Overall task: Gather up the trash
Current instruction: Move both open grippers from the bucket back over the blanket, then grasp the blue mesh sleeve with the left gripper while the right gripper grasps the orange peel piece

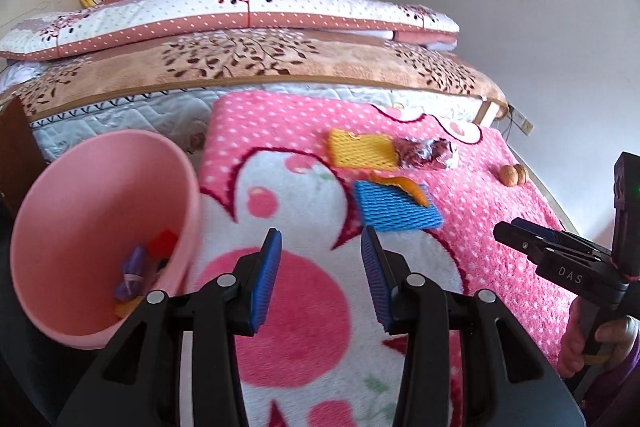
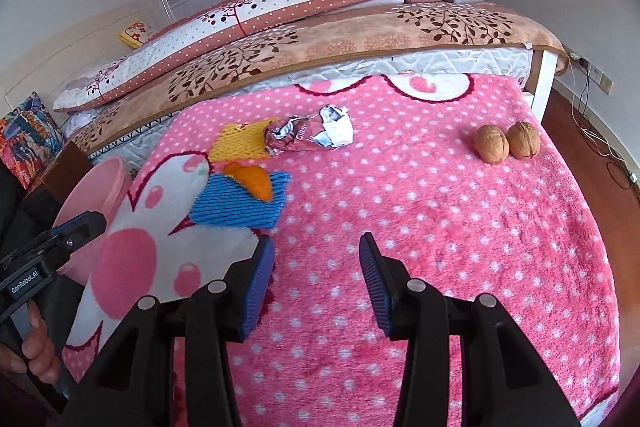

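Some trash already lies in the pink bin (image 1: 108, 227), but the crumpled wrapper (image 2: 310, 133), orange peel (image 2: 254, 181) and foam nets (image 2: 240, 205) remain on the blanket (image 2: 440, 227), both claws, left claw (image 1: 320, 275) and right claw (image 2: 316, 283), parted and empty

Open blanket (image 2: 400, 227) ahead of both grippers; pink bin (image 1: 100, 227) crowding the left.
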`<state>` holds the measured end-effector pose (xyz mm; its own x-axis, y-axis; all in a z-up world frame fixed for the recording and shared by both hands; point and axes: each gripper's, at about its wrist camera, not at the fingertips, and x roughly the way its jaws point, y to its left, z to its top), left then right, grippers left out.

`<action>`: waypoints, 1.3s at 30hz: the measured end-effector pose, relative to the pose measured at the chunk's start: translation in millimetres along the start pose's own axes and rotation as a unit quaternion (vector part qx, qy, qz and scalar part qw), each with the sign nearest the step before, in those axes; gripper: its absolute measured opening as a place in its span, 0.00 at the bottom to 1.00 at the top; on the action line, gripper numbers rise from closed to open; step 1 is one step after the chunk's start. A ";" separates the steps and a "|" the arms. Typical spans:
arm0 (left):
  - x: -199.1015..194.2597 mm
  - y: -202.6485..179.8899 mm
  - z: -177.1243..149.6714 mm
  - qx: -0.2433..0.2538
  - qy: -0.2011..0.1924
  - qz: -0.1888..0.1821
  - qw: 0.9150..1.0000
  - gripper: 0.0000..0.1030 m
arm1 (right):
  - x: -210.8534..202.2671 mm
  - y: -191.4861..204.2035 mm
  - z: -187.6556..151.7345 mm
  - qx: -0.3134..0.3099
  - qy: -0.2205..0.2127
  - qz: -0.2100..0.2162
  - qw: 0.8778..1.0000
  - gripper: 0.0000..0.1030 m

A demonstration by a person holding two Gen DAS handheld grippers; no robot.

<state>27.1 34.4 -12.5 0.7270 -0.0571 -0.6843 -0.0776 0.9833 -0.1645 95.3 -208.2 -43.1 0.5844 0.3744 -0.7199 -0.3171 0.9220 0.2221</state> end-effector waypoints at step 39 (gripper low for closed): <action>34.5 7.1 -11.2 -0.031 0.076 -0.019 0.996 0.05 | 19.0 -9.8 -8.3 0.019 0.039 0.030 0.999 0.43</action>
<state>43.9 37.4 -45.2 0.6181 -0.1248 -0.7761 -0.0979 0.9674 -0.2335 103.3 -211.0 -64.4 0.5050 0.4222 -0.7528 -0.3201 0.9016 0.2909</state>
